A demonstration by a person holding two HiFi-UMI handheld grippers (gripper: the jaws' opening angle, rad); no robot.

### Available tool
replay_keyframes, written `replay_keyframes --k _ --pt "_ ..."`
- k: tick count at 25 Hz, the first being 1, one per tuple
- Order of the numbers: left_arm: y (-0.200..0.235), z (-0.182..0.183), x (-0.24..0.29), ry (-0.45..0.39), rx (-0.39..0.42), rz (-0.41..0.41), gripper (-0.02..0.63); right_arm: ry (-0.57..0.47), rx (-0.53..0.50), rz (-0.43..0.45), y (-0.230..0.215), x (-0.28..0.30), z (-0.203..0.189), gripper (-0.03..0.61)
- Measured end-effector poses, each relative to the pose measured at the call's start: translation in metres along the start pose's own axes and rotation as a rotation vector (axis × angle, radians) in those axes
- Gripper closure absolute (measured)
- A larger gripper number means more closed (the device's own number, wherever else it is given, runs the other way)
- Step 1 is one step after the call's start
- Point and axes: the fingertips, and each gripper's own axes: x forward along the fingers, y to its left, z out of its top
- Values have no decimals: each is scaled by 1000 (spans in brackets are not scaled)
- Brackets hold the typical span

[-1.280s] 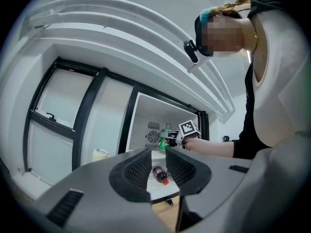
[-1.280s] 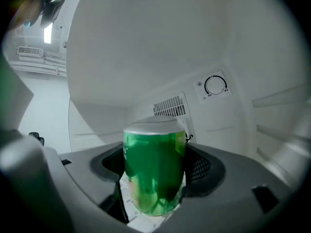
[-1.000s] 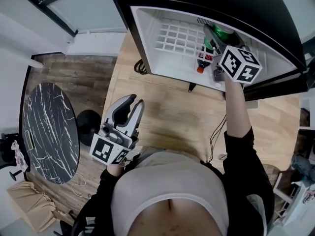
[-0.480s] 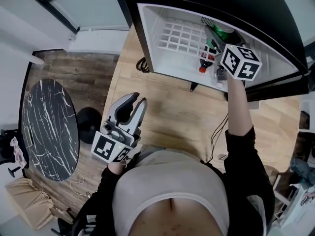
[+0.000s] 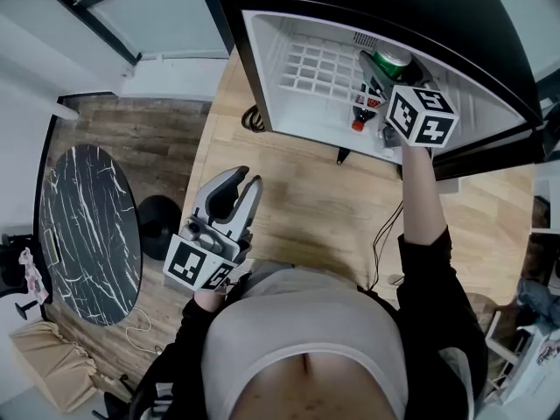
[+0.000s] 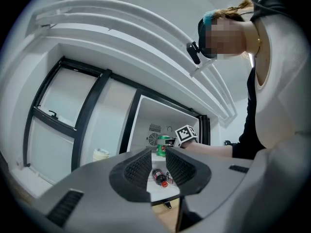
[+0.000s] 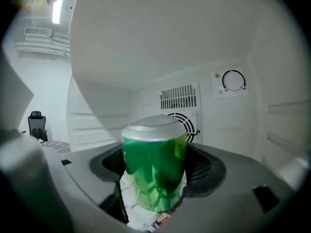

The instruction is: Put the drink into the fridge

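1. Right gripper (image 7: pixel 155 178): jaws clamped on the green can (image 7: pixel 154 164), one pad on each side; can upright between them, silver top up.
2. Head view: right gripper (image 5: pixel 383 75) reaches into the open fridge (image 5: pixel 262 77); can (image 5: pixel 391 60) sits at the jaw tips, over the right end of the white wire shelf (image 5: pixel 315 64); can't tell whether it touches the shelf.
3. Past the right jaws: back wall with a round fan grille (image 7: pixel 187 123); dial (image 7: pixel 233 81) up and to the right of the jaws.
4. Cola bottle (image 5: pixel 359 112) lies on the fridge floor just below the right jaws, red cap towards the door opening.
5. Left gripper (image 5: pixel 246 180): jaws spread, nothing between them; held low by the torso, well clear of the fridge; its own view looks through the jaw gap (image 6: pixel 158 154) at the bottle (image 6: pixel 159 176).
6. Versus 0.5 s and 1.0 s ago: almost nothing moved; right gripper is still in the fridge on the can, marker cube (image 5: pixel 423 116) shifted only a touch; left gripper unchanged.
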Motion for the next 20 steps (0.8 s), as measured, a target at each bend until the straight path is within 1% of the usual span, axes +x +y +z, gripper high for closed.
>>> replay_keyframes --k 12,16,20 --pt "-1 1 -4 -4 -1 -4 518 -26 2 -45 -1 -5 -1 238" --pt "-2 0 -3 -1 -4 -16 518 -38 17 -58 -1 -14 -1 238" --pt "-3 2 0 -2 -3 -38 518 -38 4 -65 0 -20 -3 238"
